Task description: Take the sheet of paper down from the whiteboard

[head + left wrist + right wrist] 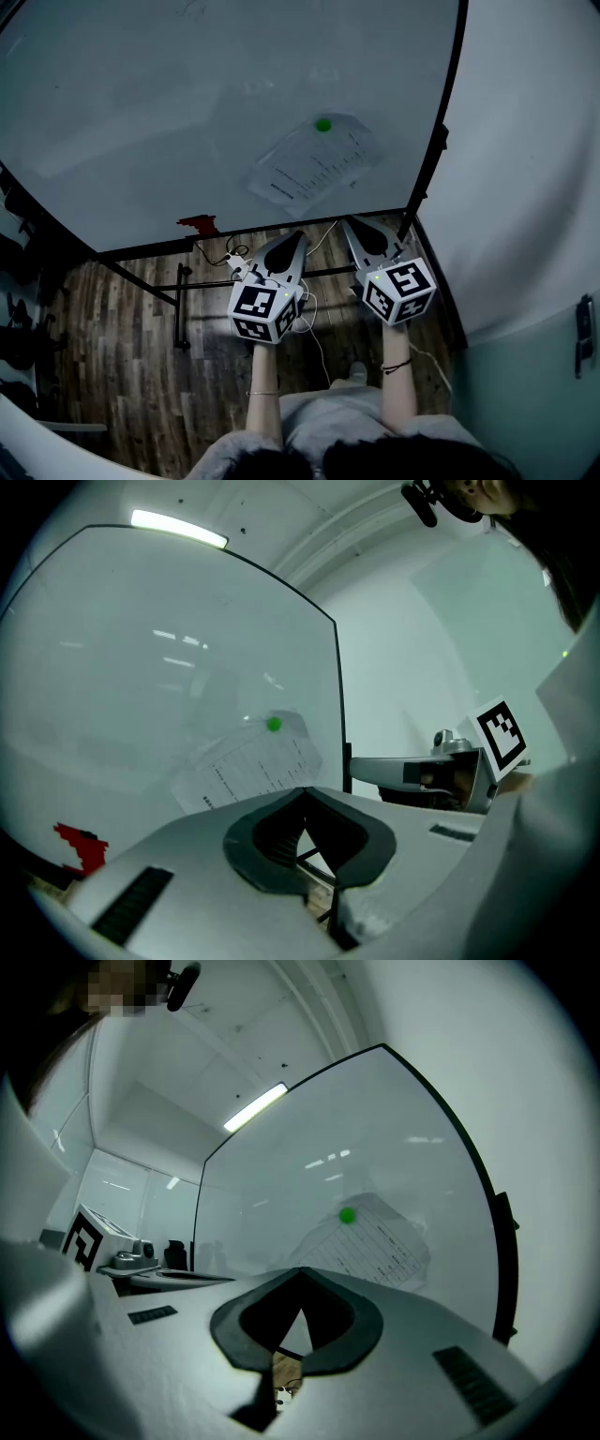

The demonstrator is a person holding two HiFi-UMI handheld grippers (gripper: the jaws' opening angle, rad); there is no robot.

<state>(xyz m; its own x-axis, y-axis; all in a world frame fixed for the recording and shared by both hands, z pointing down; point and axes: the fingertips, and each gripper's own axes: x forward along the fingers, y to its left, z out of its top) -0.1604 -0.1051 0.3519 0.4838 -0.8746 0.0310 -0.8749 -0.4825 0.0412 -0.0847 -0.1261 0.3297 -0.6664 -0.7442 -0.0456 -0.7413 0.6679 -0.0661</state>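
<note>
We see the sheet of paper on the whiteboard: printed rows, skewed, green magnet at its 12 o'clock edge; left hand-held gripper and right hand-held gripper pressed together, empty

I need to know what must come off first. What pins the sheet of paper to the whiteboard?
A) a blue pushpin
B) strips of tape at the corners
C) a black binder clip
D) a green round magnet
D: a green round magnet sits near the top edge of the sheet of paper on the whiteboard; no pushpin, tape or clip shows on the sheet.
</note>
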